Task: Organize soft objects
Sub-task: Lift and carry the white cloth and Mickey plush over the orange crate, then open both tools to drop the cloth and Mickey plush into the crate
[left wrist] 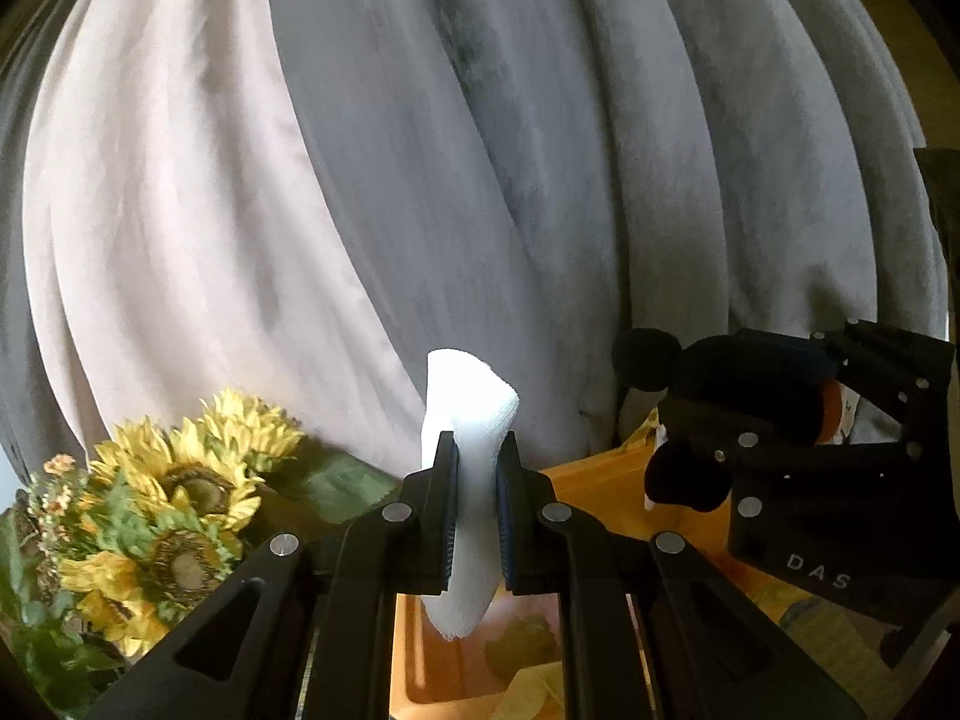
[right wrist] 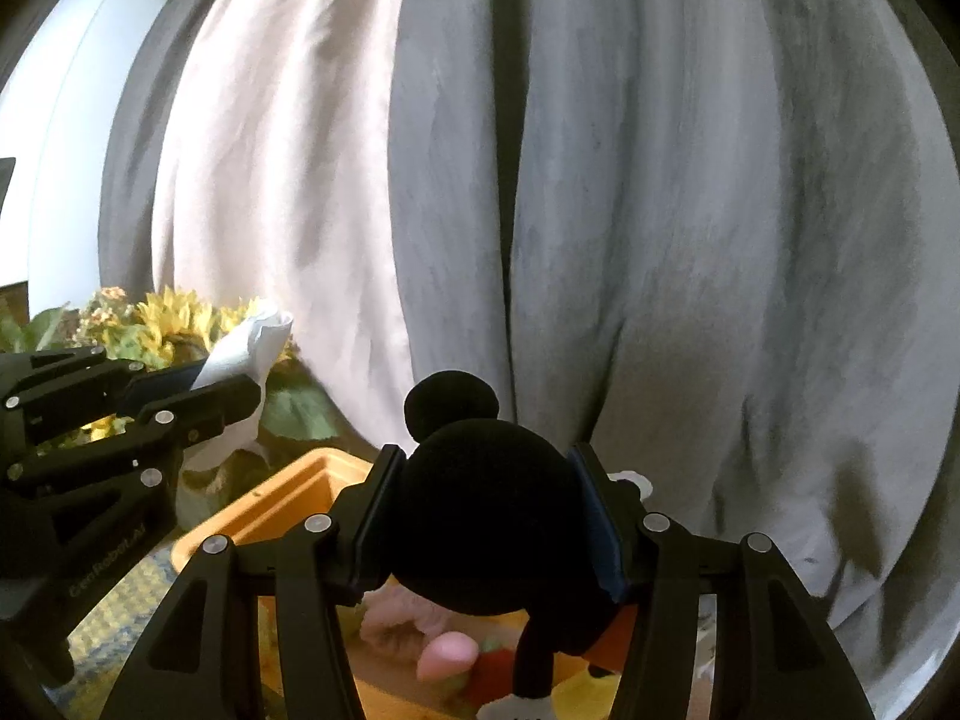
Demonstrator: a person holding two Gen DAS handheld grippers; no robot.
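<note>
the left gripper (left wrist: 477, 516) pinches a white sock (left wrist: 465, 456) — long axis upright, ends above and below the pads, over the orange bin (left wrist: 591, 480). the right gripper (right wrist: 489, 516) clamps a black mouse plush (right wrist: 480, 504) by its head, ears up, legs dangling into the bin — curtains (right wrist: 600, 180) beyond.

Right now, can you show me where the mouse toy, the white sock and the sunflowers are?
Mouse toy (right wrist: 486, 510): right wrist view, on its round black head.
White sock (left wrist: 471, 408): left wrist view, on the upper folded part.
Sunflowers (left wrist: 180, 480): left wrist view, on a yellow bloom.
</note>
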